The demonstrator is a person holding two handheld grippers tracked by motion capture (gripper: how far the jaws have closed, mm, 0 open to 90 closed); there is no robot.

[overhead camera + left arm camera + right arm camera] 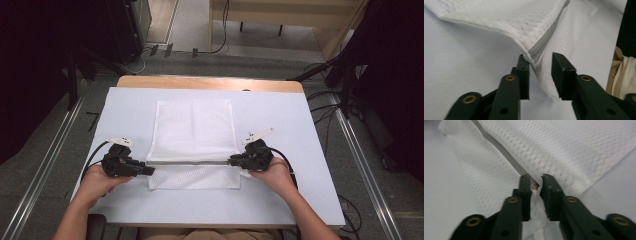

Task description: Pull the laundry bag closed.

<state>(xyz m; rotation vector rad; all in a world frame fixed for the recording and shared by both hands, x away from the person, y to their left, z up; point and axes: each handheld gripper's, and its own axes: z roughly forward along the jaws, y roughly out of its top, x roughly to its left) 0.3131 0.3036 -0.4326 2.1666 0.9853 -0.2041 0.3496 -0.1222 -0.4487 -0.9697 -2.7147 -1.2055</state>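
Observation:
A white mesh bag (192, 130) lies flat in the middle of the white table (125, 110), and a grey zipper (192, 162) runs across it near its front edge. My left gripper (150, 170) is at the zipper's left end. In the left gripper view its jaws (540, 62) stand apart around the bag's raised corner (536, 60), which touches only the left jaw. My right gripper (233, 160) is at the zipper's right end. Its jaws (535, 182) stand slightly apart, with the zipper's end (535, 185) and some mesh in the gap.
A strip of bare wood (210, 82) shows along the table's far edge. Metal rails (50, 160) run along the floor on both sides, with cables and dark stands (345, 80) at the back. There is bare table surface left and right of the bag.

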